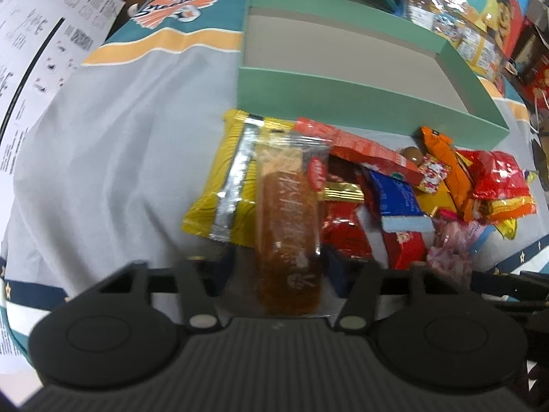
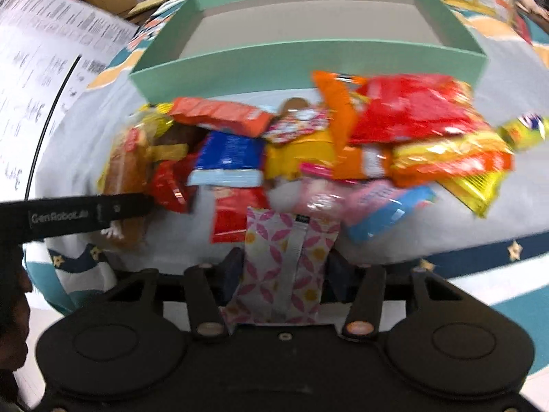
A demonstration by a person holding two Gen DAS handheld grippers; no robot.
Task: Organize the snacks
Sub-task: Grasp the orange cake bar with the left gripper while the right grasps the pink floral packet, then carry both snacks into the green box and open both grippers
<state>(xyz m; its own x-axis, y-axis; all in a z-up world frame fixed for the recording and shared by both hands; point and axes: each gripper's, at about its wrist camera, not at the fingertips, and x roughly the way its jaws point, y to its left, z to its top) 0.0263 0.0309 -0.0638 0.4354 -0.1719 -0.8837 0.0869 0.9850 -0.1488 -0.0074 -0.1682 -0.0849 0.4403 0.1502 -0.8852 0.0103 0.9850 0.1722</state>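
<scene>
A pile of snack packets (image 1: pixel 387 185) lies on the grey cloth in front of an empty green box (image 1: pixel 360 82). My left gripper (image 1: pixel 286 267) is shut on a clear-wrapped brown cake bar (image 1: pixel 286 213), held over a yellow packet (image 1: pixel 223 178). My right gripper (image 2: pixel 283 267) is shut on a pink-patterned white packet (image 2: pixel 284 264), just in front of the pile (image 2: pixel 308 147). The green box (image 2: pixel 308 58) stands behind the pile. The left gripper's black finger (image 2: pixel 89 211) shows at the left of the right wrist view, with the cake bar (image 2: pixel 127 171) beside it.
A printed paper sheet (image 1: pixel 37 61) lies at the left. Colourful boxes and bags (image 1: pixel 480 17) crowd the back right behind the box. The cloth's star-patterned edge (image 2: pixel 514 250) runs along the near side. Bare grey cloth (image 1: pixel 120 137) lies left of the pile.
</scene>
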